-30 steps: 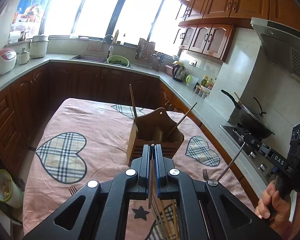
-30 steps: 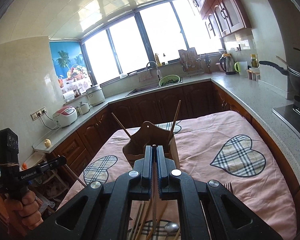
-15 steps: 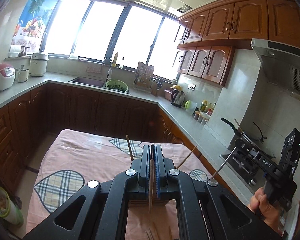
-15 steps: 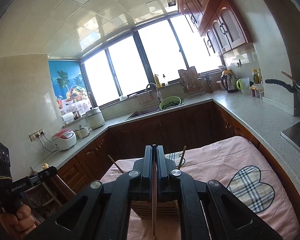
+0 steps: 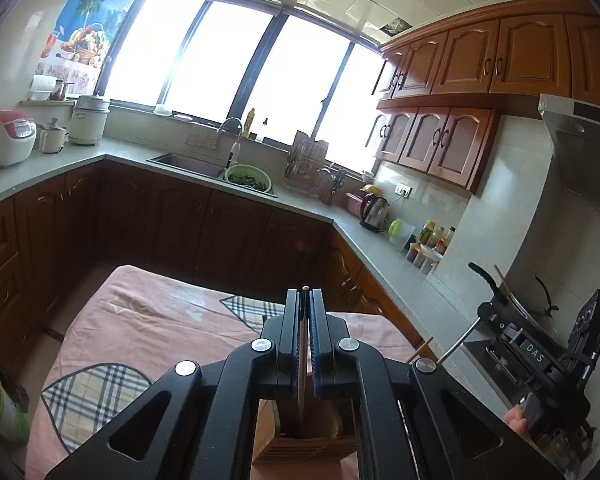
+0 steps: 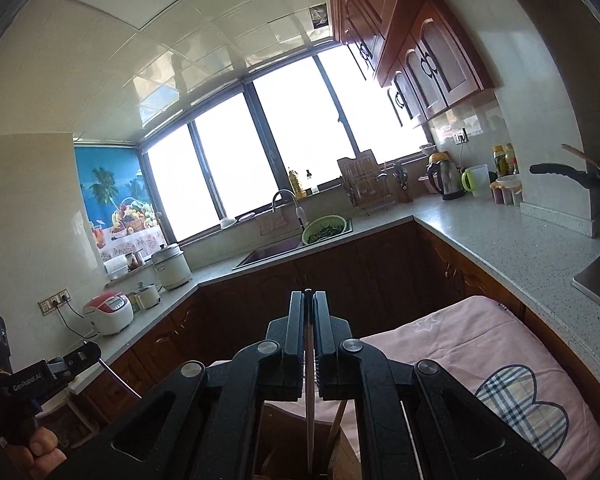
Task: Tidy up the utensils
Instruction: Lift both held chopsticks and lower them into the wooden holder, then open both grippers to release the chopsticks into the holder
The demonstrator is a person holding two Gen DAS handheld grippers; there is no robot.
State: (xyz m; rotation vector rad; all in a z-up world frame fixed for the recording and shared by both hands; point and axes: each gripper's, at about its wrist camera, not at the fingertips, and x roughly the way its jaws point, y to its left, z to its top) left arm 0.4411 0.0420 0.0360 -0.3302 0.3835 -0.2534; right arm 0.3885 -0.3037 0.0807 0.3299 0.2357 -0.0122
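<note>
Both grippers are mid-drop: left gripper (image 5: 305, 308) and right gripper (image 6: 309, 312) each pinch a thin utensil, hanging over the wooden holder (image 5: 306, 446) at bottom centre. Looks like a chopstick (image 5: 420, 349) already sits in it, and I can't see what's left on the table.

The right tongs (image 6: 309, 300) are clamped on 1 thin utensil handle (image 6: 309, 392) that hangs down into the wooden holder (image 6: 284, 440) on the pink-clothed desk (image 6: 460, 344). At far left, the left tongs (image 6: 94, 350) pinch another thin stick (image 6: 118, 378).
</note>
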